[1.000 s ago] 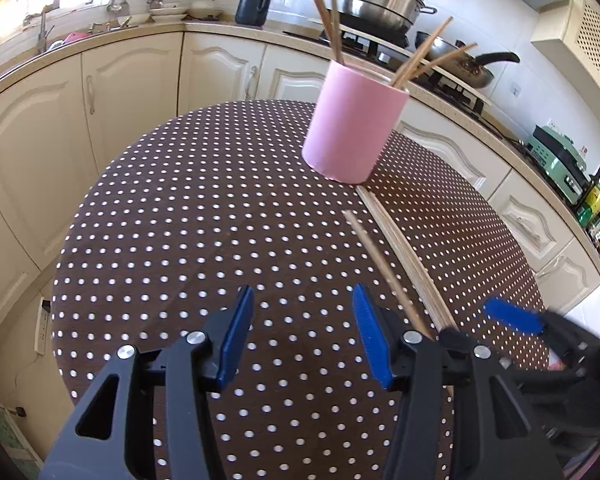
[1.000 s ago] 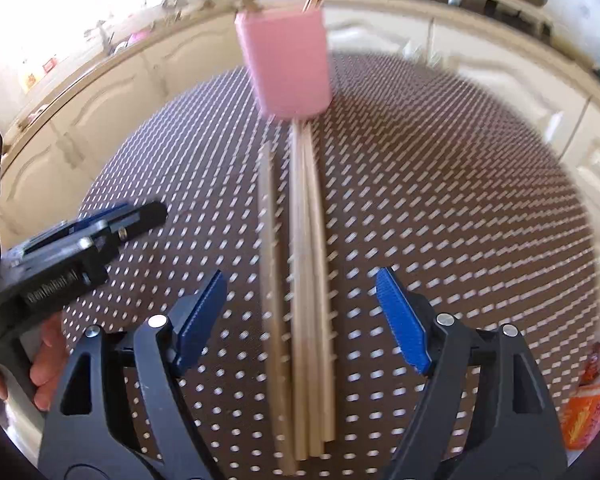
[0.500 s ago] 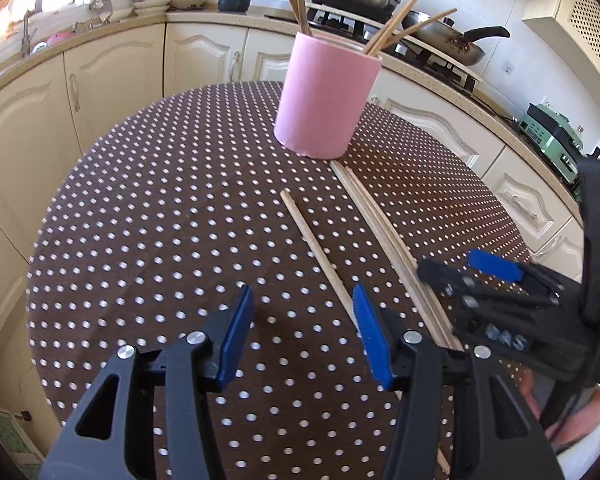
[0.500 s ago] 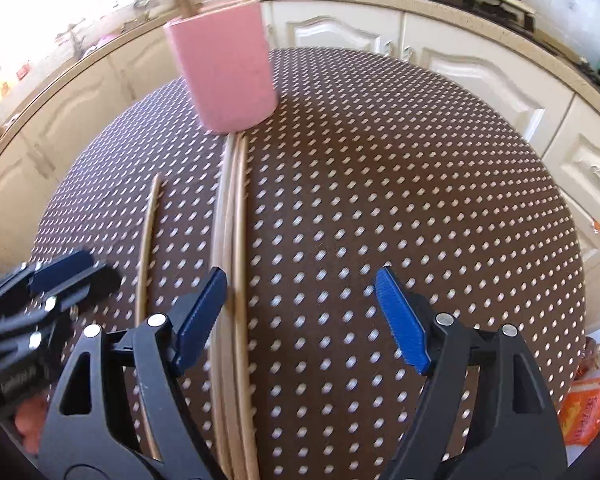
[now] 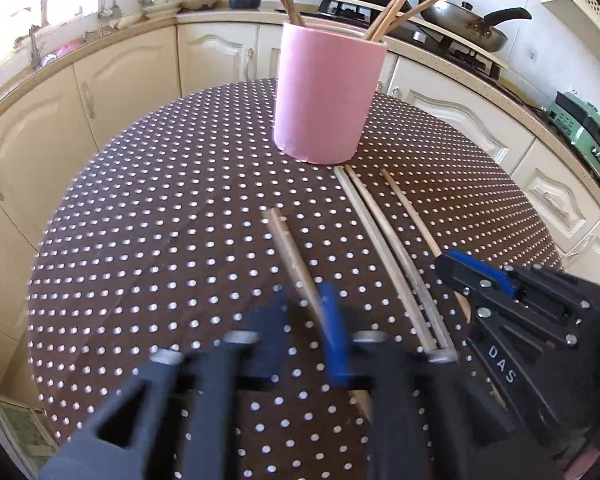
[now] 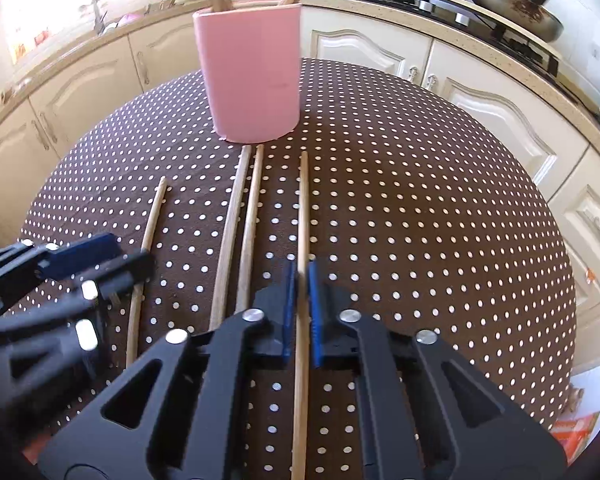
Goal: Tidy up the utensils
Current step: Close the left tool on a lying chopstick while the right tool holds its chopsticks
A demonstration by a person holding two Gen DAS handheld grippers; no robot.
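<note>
Whereas both sets of jaws stood apart a second ago, each has now clenched on one chopstick. The right gripper (image 6: 299,280) grips the rightmost pale wooden chopstick (image 6: 303,208); the left gripper (image 5: 302,312), blurred in its own view, grips the leftmost wooden chopstick (image 5: 290,248). Both sticks appear to rest on the brown polka-dot surface (image 6: 420,200), so two picks are probably secured together and lifting can follow. Count: four chopsticks lie on the surface, two gripped and two free as a touching pair (image 6: 240,216) between them, their far ends just short of the pink cylindrical holder (image 6: 252,76). At least four more sticks stand inside that holder.
</note>
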